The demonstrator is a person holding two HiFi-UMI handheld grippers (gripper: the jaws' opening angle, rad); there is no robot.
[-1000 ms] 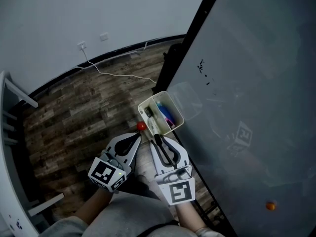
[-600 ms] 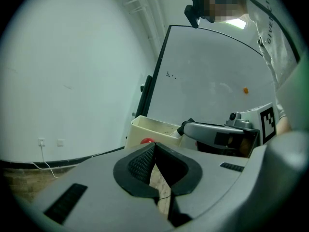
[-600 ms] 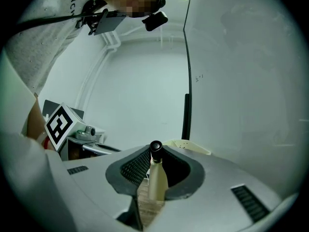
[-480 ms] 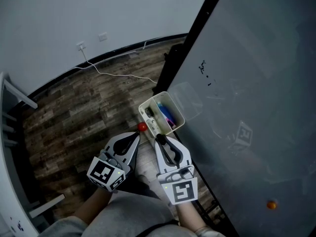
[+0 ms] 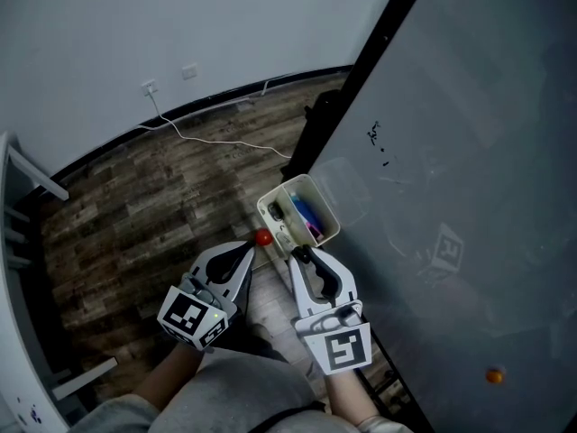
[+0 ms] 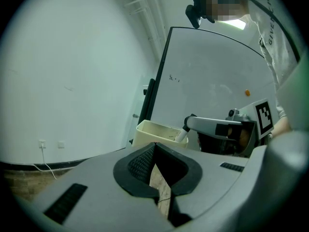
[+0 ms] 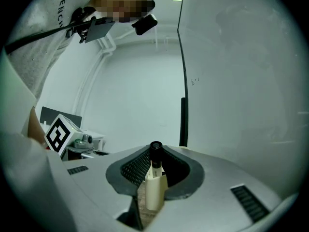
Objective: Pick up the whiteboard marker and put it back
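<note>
The right gripper's [image 5: 297, 253] jaws have just been closing and clasp the one white, black-capped whiteboard marker [image 7: 153, 178], whose far end is inside the single cream plastic box [image 6: 149, 133] on the grey whiteboard [image 5: 451, 152]. Just beside it, the left gripper's [image 5: 251, 247] jaws are clenched together on nothing.

The whiteboard [image 5: 469, 197] fills the frame's right, the floor [image 5: 135, 215] its left. A bin [image 5: 270, 204] hangs on the board's left edge at centre. Below it, the left claw [image 5: 250, 246] sits beside the right claw [image 5: 298, 253]. The right jaws have just closed further, gripping the whiteboard marker [image 7: 154, 182].
</note>
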